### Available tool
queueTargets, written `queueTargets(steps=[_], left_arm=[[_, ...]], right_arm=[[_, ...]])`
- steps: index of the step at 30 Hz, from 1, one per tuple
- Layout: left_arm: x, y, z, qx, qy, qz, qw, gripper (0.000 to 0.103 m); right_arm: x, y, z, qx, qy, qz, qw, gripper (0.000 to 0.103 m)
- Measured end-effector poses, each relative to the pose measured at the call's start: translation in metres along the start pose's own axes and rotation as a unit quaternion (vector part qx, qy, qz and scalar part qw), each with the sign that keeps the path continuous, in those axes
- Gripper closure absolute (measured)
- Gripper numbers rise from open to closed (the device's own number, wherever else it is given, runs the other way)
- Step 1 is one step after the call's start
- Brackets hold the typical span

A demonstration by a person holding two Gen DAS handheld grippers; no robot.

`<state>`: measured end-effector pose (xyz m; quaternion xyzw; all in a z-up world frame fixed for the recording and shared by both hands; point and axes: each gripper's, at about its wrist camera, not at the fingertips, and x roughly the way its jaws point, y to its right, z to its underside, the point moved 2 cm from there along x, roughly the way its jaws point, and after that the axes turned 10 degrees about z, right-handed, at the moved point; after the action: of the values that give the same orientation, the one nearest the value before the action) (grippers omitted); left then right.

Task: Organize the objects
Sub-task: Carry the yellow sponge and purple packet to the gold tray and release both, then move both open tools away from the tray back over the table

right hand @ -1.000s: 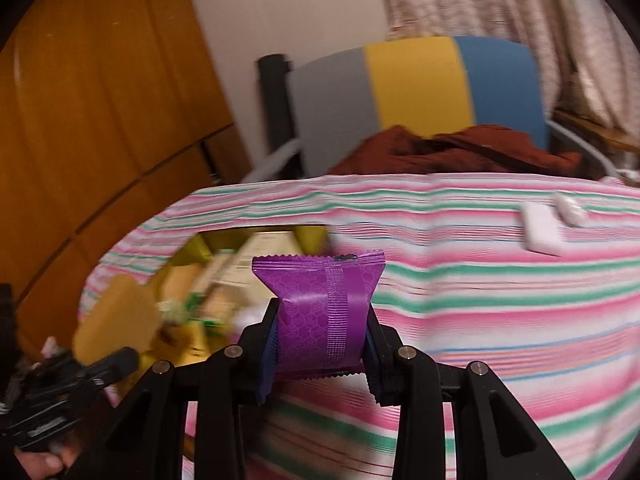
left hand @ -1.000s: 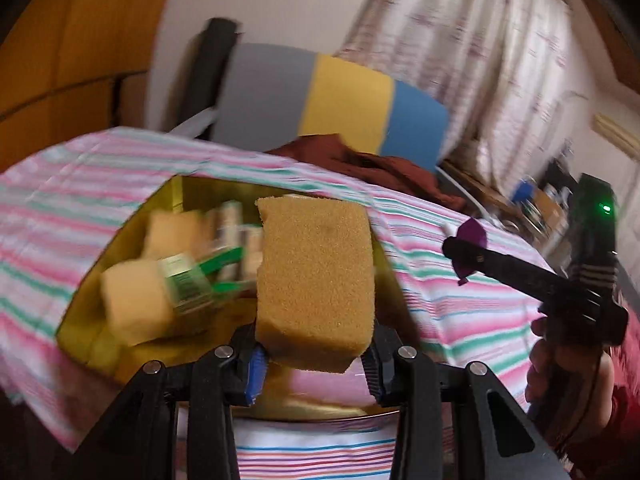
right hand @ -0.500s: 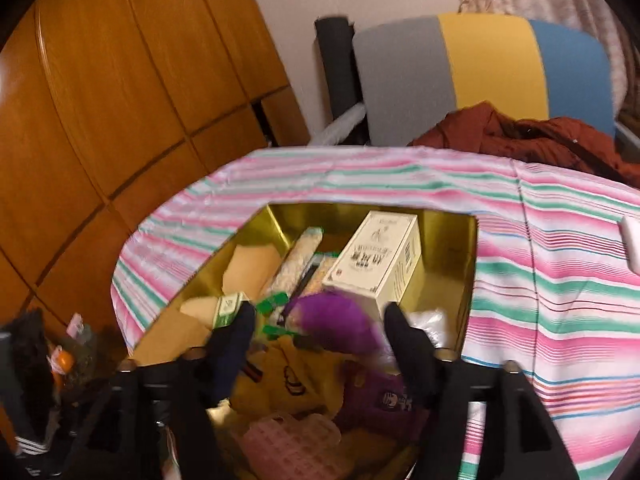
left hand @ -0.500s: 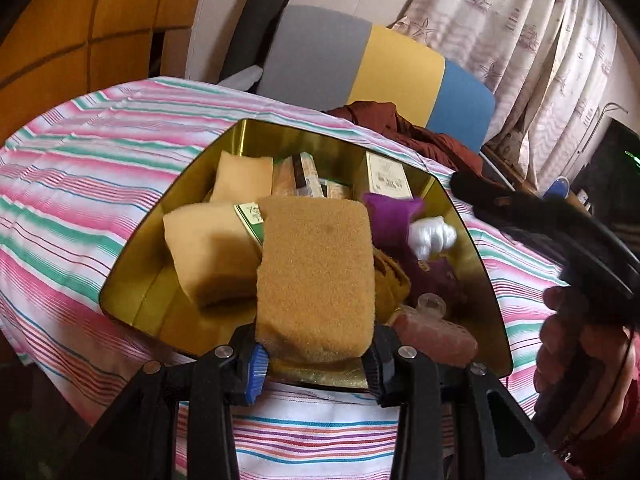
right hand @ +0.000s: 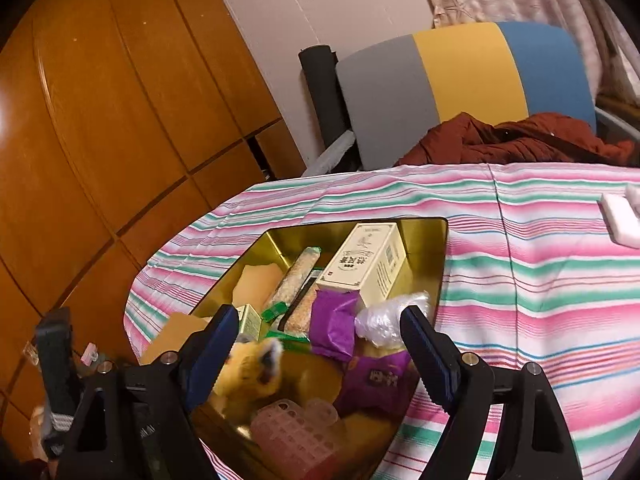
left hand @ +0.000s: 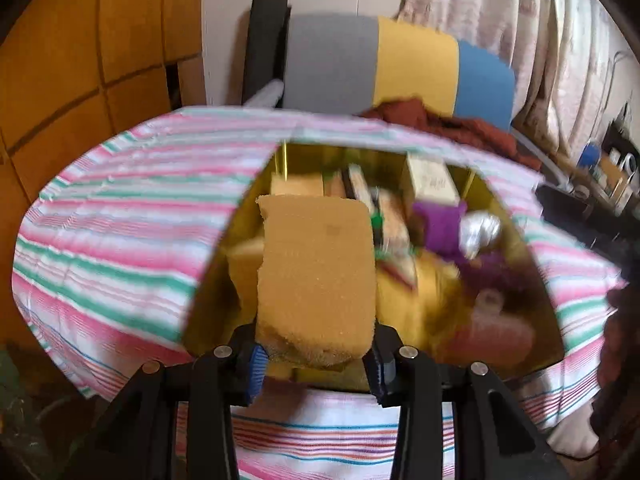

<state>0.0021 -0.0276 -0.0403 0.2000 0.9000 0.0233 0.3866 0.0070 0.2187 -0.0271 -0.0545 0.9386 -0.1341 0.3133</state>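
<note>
A gold tin box (right hand: 424, 236) sits on the striped tablecloth, full of items. My left gripper (left hand: 316, 360) is shut on a tan sponge (left hand: 316, 276) and holds it over the near edge of the tin (left hand: 216, 276). My right gripper (right hand: 316, 348) is open and empty above the tin. The purple packet (right hand: 334, 326) lies in the tin beside a cream carton (right hand: 364, 260) and a clear plastic wad (right hand: 388, 318). The packet also shows in the left wrist view (left hand: 438, 226). The left gripper's body (right hand: 56, 376) shows at the lower left of the right wrist view.
The tin also holds other sponges (right hand: 258, 282), a yellow plush toy (right hand: 256, 372), a second purple packet (right hand: 378, 378) and a pink ridged case (right hand: 294, 436). A white block (right hand: 620, 220) lies on the cloth at right. A chair (right hand: 460, 80) with a red-brown garment stands behind the table.
My right gripper swung over the tin, opened and let go of the purple packet, which now lies in the tin. My left gripper still holds the sponge and has shifted over the tin.
</note>
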Motion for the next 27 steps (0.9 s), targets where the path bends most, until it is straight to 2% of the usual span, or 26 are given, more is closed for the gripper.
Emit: queueTargets(steps=[2,6,11,13,16,19,21,23,24,26,27], left_arm=[[-0.009,-0.002,-0.005,0.005,0.013,0.000,0.9999,0.063],[0.005,0.001,-0.004,0.029,-0.046,-0.018,0.9983,0.063],[0.026,0.026,0.008,0.087,-0.101,-0.001,0.9911,0.063],[0.037,0.038,0.007,0.096,-0.114,0.026,0.9885,0.063],[0.054,0.048,0.002,0.077,-0.131,0.076,0.9855,0.063],[0.060,0.050,-0.003,0.059,-0.142,0.088,0.9843,0.063],[0.055,0.047,-0.002,0.053,-0.149,0.101,0.9822,0.059],[0.046,0.042,-0.001,0.054,-0.148,0.104,0.9820,0.050],[0.037,0.040,0.001,0.061,-0.143,0.103,0.9825,0.048],[0.027,0.037,0.001,0.069,-0.133,0.092,0.9845,0.035],[0.021,0.034,0.000,0.067,-0.122,0.086,0.9865,0.034]], right_arm=[[-0.001,0.004,0.001,0.005,-0.001,0.001,1.000,0.019],[0.000,0.012,0.003,0.024,-0.007,0.000,1.000,0.019],[-0.006,0.018,0.005,0.029,-0.001,0.007,1.000,0.019],[-0.007,0.022,0.004,0.037,0.000,0.009,0.999,0.019],[-0.007,0.026,0.004,0.048,-0.001,0.010,0.999,0.019],[-0.010,0.030,0.004,0.051,-0.001,0.013,0.999,0.019],[-0.012,0.034,0.005,0.051,0.002,0.015,0.999,0.019],[-0.015,0.038,0.006,0.055,0.005,0.019,0.998,0.019],[-0.014,0.041,0.005,0.060,0.006,0.020,0.998,0.018],[-0.013,0.047,0.006,0.072,0.004,0.019,0.997,0.018],[-0.011,0.049,0.006,0.078,0.002,0.017,0.997,0.018]])
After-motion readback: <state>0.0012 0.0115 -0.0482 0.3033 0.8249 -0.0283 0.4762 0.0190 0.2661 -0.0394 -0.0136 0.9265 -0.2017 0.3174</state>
